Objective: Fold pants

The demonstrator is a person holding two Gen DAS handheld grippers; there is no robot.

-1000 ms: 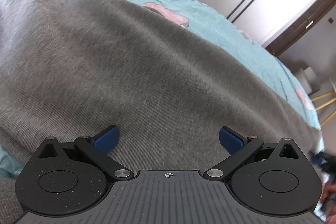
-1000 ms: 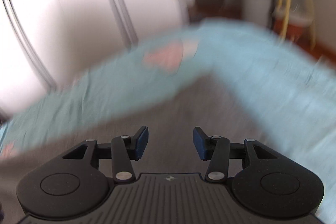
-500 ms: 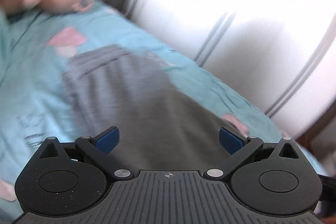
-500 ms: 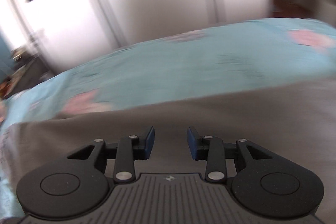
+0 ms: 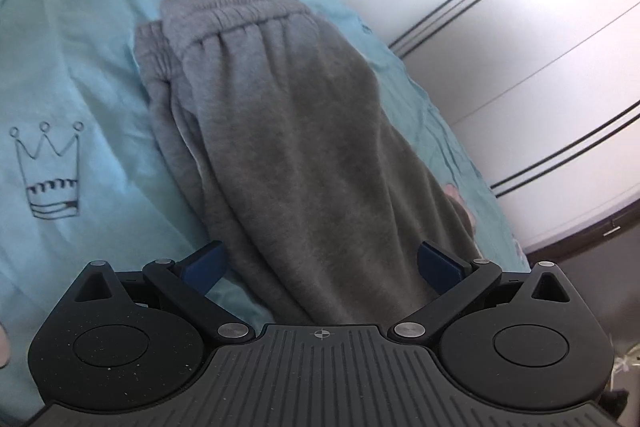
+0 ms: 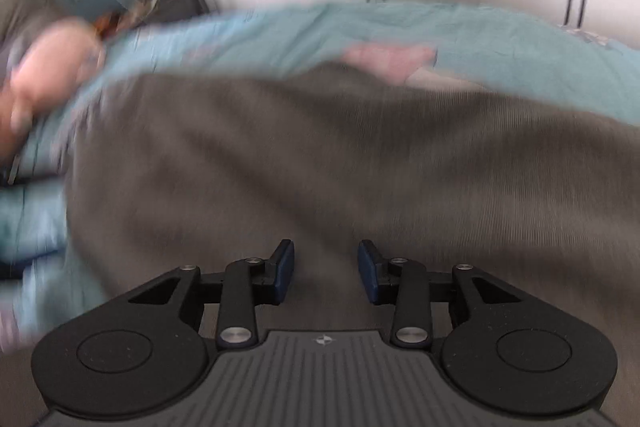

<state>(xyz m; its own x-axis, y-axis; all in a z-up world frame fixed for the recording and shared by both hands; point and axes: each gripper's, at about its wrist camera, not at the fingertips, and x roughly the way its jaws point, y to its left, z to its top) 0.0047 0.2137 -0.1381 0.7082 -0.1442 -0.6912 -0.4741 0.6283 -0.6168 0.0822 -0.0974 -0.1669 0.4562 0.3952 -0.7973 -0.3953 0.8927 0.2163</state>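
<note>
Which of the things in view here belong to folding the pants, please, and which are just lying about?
Job: grey pants; left gripper; right gripper.
Lying about: teal bedsheet; white wardrobe doors; blurred pink soft toy.

You are in a home bedroom: a bed spread with a turquoise sheet (image 5: 80, 75) printed with a crown (image 5: 46, 171) fills the frame's left, and white wardrobe doors (image 5: 500, 39) stand at upper right.
</note>
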